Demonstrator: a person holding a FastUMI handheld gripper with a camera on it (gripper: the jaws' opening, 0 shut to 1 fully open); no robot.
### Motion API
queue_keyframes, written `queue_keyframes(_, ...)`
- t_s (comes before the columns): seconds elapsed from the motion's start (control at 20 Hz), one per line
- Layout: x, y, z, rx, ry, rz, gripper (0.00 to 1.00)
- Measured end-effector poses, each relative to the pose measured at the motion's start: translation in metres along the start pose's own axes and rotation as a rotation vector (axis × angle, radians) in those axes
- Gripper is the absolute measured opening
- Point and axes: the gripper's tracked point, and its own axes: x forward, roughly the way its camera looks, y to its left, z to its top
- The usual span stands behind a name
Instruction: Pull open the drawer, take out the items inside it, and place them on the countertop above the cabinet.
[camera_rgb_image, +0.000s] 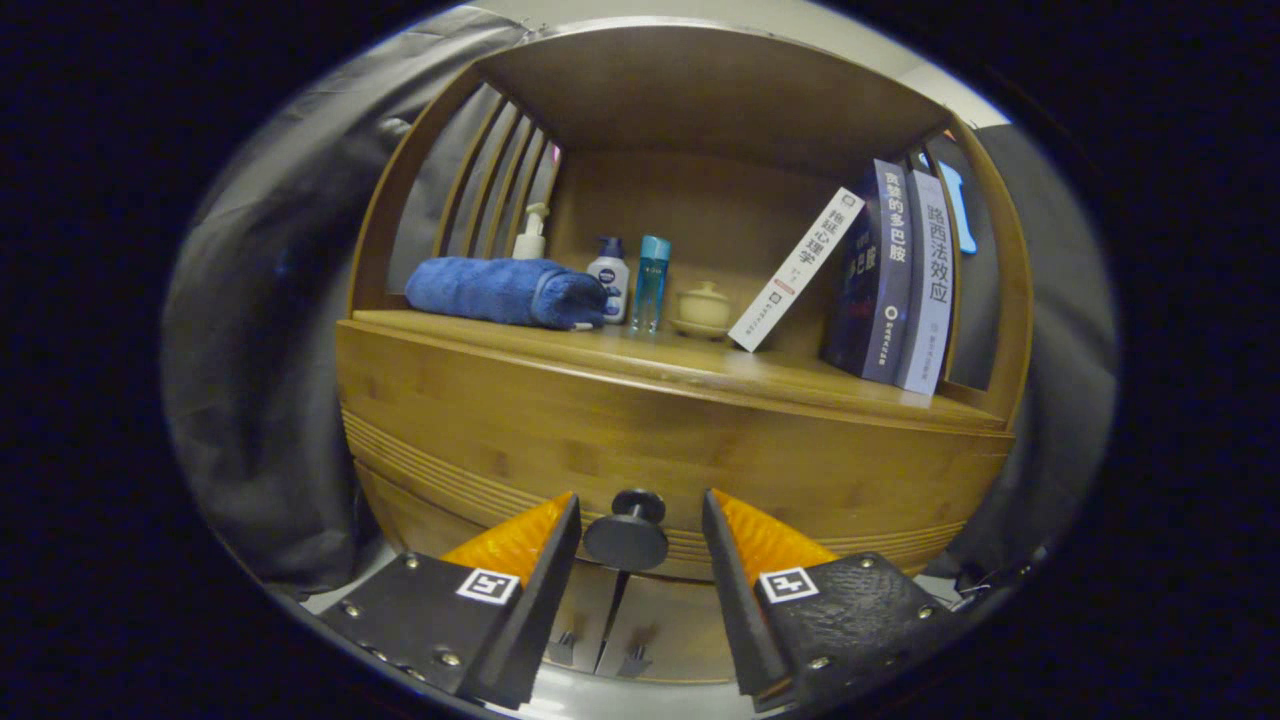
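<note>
The gripper (640, 520) has its fingers spread wide, holding nothing, on either side of the round dark knob (627, 535) of the closed wooden drawer (600, 450); to do this step well, I judge, close squarely on the knob, then pull straight back.

White leaning book (795, 270): 拖延心理学; dark book (872, 275): 贪婪的多巴胺; pale book (930, 285): 路西法效应
</note>
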Motion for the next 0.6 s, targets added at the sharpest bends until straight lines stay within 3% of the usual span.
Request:
queue_keyframes(0.2, -0.0017, 0.0038, 0.0039, 0.017, -0.016, -0.009, 0.43)
queue_keyframes(0.4, 0.0001, 0.0025, 0.0001, 0.134, 0.015, -0.011, 0.33)
queue_keyframes(0.6, -0.0087, 0.0015, -0.0018, 0.130, 0.043, -0.028, 0.25)
